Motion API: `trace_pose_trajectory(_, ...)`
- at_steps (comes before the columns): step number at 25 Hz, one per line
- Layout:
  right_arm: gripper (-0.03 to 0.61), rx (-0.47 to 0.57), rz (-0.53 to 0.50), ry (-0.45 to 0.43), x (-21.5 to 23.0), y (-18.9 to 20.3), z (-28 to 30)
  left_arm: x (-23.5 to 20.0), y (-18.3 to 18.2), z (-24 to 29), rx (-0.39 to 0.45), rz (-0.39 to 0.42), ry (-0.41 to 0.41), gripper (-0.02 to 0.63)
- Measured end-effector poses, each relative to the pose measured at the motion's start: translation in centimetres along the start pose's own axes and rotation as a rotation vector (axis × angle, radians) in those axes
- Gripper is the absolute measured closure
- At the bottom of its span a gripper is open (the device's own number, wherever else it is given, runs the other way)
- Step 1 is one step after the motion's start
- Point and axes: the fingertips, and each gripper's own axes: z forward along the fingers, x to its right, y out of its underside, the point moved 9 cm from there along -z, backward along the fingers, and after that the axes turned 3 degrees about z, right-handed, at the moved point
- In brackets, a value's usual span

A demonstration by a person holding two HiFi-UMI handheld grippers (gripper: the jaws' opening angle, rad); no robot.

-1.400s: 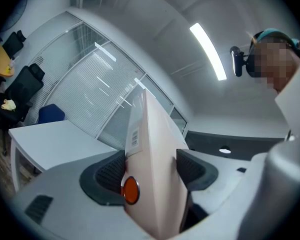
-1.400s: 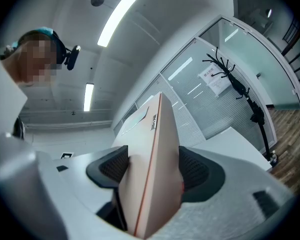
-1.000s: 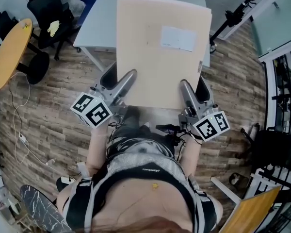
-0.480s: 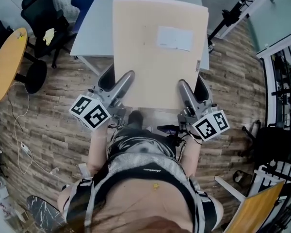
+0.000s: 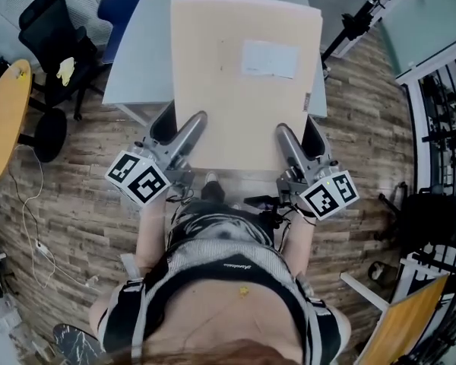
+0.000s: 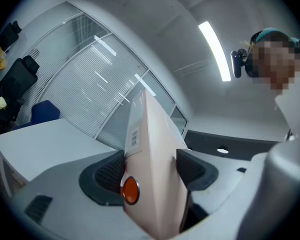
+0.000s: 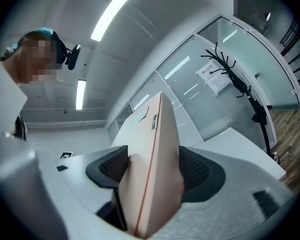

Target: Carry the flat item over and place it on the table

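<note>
Flat parcel (image 5: 243,90) is held over the bench (image 5: 137,59), covering its middle and right. Left claw (image 5: 181,126) grips the parcel's near-left edge, right claw (image 5: 300,134) the near-right edge. Label (image 5: 270,58) on parcel top, far right. Chairs (image 5: 49,21) left of bench; stand (image 5: 349,25) beyond its right side.

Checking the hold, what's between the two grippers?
The near edge of the flat beige box spans from left gripper to right gripper, both clamped on it; seen in the head view.
</note>
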Motion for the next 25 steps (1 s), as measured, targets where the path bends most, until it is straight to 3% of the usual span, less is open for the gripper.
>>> trace_pose_trajectory(16, 0.278, 0.002, -0.001, 0.036, 0.8, 1.3, 8.3, -8.1, -2.8, 3.3, -0.025, -0.012, 0.024, 0.305)
trace_pose_trajectory(25, 0.278, 0.015, -0.004, 0.065, 0.6, 2.0, 9.5, -10.0, -3.1, 4.0, -0.042, -0.012, 0.048, 0.305)
